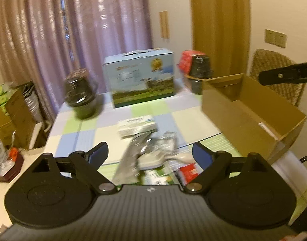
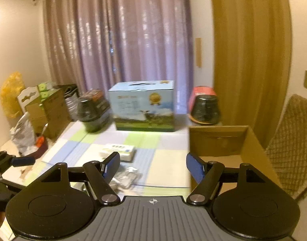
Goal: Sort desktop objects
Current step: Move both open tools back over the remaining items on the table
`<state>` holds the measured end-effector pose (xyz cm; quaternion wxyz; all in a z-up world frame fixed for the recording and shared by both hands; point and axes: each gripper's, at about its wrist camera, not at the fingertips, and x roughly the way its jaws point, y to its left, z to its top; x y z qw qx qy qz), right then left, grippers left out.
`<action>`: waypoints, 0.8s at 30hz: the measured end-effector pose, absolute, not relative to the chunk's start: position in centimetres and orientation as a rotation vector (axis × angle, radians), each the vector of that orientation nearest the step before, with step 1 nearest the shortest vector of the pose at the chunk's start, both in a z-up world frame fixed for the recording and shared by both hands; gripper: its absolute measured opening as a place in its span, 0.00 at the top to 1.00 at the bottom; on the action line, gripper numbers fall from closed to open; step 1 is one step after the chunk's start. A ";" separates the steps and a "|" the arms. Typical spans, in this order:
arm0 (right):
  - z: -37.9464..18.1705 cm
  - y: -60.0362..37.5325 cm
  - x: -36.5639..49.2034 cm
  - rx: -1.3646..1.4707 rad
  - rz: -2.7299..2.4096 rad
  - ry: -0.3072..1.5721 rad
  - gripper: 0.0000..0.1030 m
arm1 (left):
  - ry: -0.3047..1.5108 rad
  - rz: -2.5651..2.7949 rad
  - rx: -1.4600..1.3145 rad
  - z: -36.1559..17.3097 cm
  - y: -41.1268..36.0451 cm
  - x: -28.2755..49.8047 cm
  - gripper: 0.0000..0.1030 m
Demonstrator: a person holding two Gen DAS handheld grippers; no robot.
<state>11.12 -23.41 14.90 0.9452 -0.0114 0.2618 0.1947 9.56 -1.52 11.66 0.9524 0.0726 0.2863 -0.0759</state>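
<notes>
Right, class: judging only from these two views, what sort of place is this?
Most likely a room in a home, with a dining or work table. Clues: floor-length curtains, a woven chair at a table with a checked cloth, and household cartons stacked by the wall.

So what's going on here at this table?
A person is holding a gripper in each hand over a checked tablecloth to sort clutter. The left gripper and the right gripper are both open and empty. A small white box, silvery packets and a red pack lie loose on the table. The open cardboard box at the right looks nearly empty.
</notes>
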 end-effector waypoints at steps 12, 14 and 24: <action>7.2 -19.2 10.5 -0.027 0.450 0.671 0.28 | 0.697 -0.113 0.091 5.6 3.0 8.3 0.13; 5.8 -18.8 10.7 -0.037 0.452 0.697 0.28 | 0.708 -0.124 0.098 5.0 2.8 8.5 0.13; 0.7 -19.3 11.9 -0.040 0.438 0.796 0.28 | 0.796 -0.160 0.088 1.2 1.8 10.6 0.13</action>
